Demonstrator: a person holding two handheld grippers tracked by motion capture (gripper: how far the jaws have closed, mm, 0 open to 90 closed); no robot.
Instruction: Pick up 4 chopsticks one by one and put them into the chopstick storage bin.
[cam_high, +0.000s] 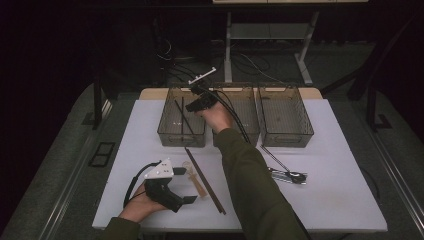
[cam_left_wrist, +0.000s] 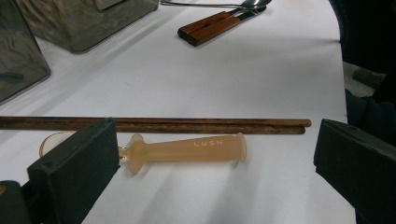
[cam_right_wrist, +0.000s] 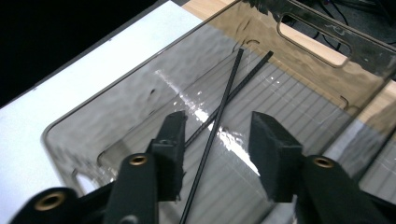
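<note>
The right hand-held gripper (cam_right_wrist: 217, 154) hangs over the left one of three clear bins (cam_high: 181, 131) that stand in a row along the far edge of the white surface (cam_high: 325, 200). Its jaws stand apart, released, with nothing pressed between them. Below them, on the bin floor, lie two black chopsticks (cam_right_wrist: 219, 122); they cross each other in a narrow X, their long axes running from the bin's near wall toward its far wall. In the high view the same pair (cam_high: 183, 117) shows as thin dark lines pointing away from the person.

The left hand-held gripper (cam_high: 167, 192) rests near the near-left corner of the surface, jaws wide open and holding nothing. Just ahead of it lies one pale translucent spoon (cam_left_wrist: 187, 150) marked LUSN. Just beyond the spoon, two brown wooden chopsticks (cam_left_wrist: 187, 125) lie side by side, touching, their long axis parallel to the spoon's handle.

Toward the right side of the surface lie a metal spoon (cam_high: 292, 175) and a thin dark stick (cam_high: 272, 157).
</note>
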